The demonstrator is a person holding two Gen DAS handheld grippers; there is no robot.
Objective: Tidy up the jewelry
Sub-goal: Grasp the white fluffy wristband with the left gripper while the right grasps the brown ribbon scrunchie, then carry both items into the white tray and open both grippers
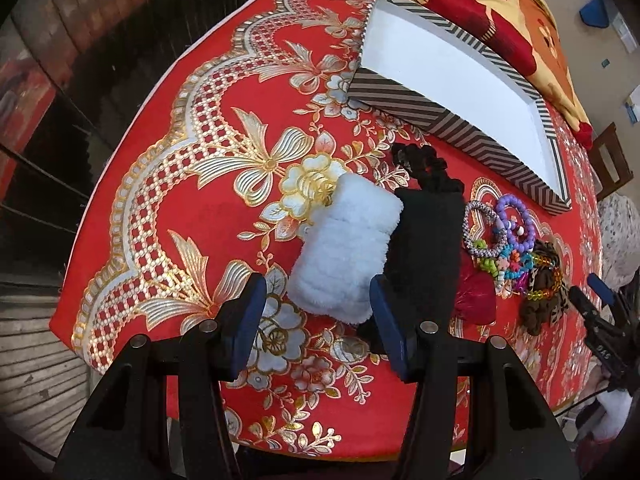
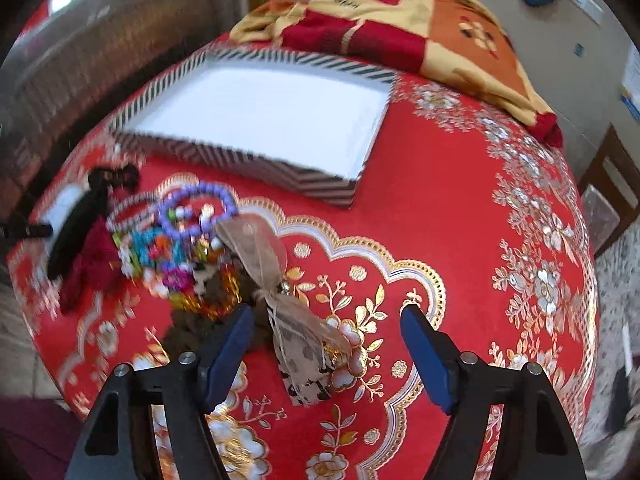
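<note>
In the left wrist view my left gripper [image 1: 318,316] is open, pointing down over the near end of a white fluffy hair band [image 1: 344,252]; its pads do not touch it. A black fluffy band [image 1: 424,248] lies against the white one. To the right is a heap of beaded bracelets [image 1: 508,232], a red scrunchie [image 1: 476,292] and a leopard-print scrunchie [image 1: 544,300]. In the right wrist view my right gripper [image 2: 328,332] is open around a sheer beige bow [image 2: 280,292], with its pads clear of the bow. The bracelet heap [image 2: 180,232] lies to its left.
A shallow striped box [image 1: 400,100] with a white inside stands at the back of the red embroidered tablecloth [image 1: 180,208]; its wall [image 2: 256,160] also shows in the right wrist view. A patterned blanket [image 2: 420,28] lies behind it. A wooden chair [image 2: 612,184] stands to the right.
</note>
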